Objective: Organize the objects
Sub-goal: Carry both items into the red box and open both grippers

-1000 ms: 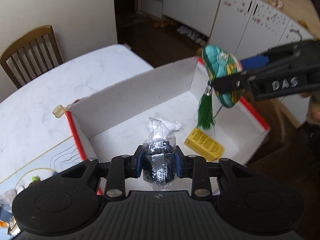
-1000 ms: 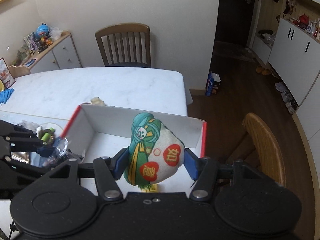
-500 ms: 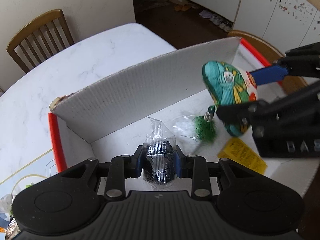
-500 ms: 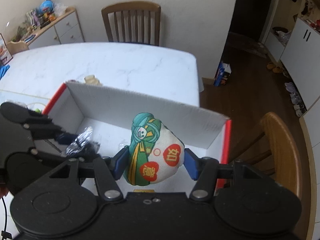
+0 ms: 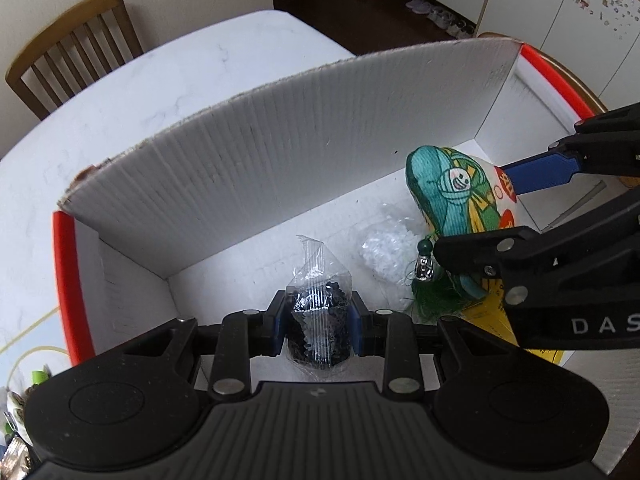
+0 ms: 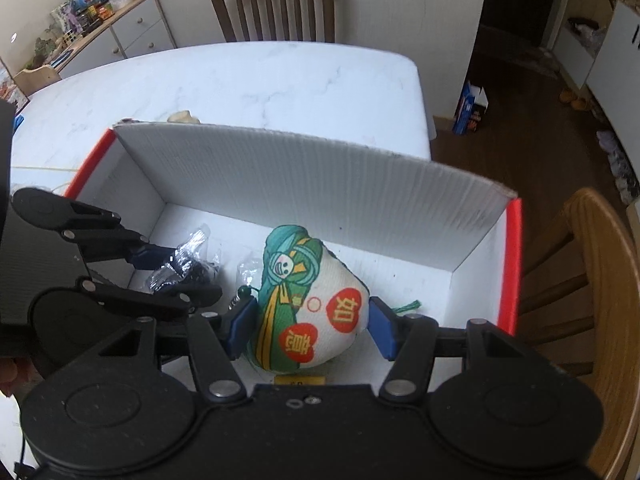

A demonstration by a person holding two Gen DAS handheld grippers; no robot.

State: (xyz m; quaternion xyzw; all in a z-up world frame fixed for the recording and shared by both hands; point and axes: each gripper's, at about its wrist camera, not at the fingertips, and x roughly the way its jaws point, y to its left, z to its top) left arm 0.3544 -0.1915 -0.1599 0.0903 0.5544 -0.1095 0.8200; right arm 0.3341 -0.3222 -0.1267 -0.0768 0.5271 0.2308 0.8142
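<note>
Two grippers crowd one box (image 5: 248,160): the left gripper (image 5: 318,322) has its jaws clamped on a bag (image 5: 318,320), the right gripper (image 6: 312,322) pinches a pouch (image 6: 308,300). Both hang inside, so a collision or the tassel (image 5: 434,300) snagging seems likely on release.

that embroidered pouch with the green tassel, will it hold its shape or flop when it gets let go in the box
The pouch bulges rounded between the right tongs, so it is probably soft, stuffed and light. With no flat base showing, it will likely slump sideways, not roll. Its tassel hangs limp and will trail.
</note>
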